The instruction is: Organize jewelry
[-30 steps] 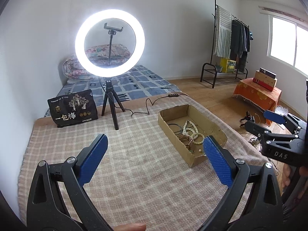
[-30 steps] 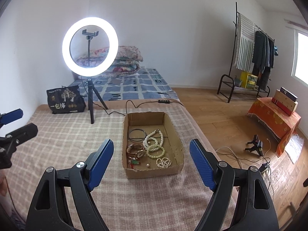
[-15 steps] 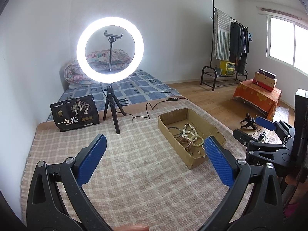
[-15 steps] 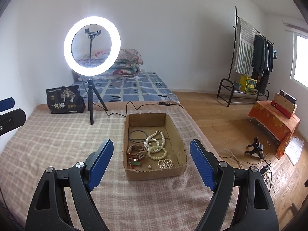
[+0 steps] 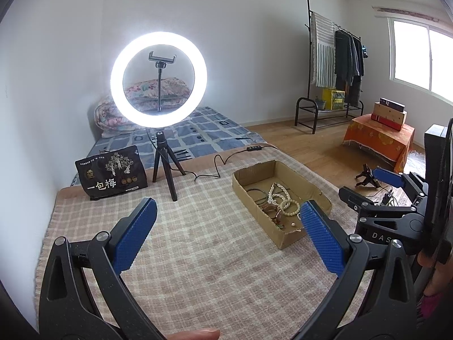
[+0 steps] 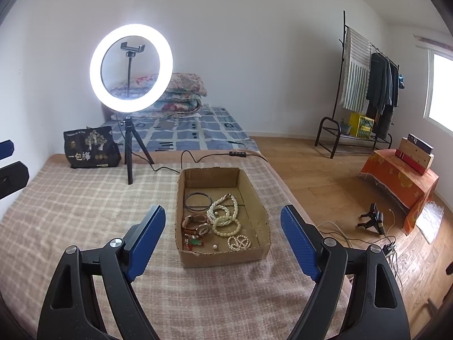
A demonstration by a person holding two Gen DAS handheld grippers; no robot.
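Jewelry sits w/ all pieces in cardboard box (image 6: 223,257) on blanket (image 6: 85,212): pearl necklace (image 6: 223,208), black bangle (image 6: 198,199), watch (image 6: 196,225). Both grippers, left (image 5: 228,231) & right (image 6: 223,239), hover spread wide, holding nothing. Fits jewelry awaiting sorting or already boxed.

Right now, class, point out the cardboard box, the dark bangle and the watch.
cardboard box (image 6: 223,257): right wrist view, near wall.
dark bangle (image 6: 198,195): right wrist view, far rim.
watch (image 6: 201,229): right wrist view, dial.
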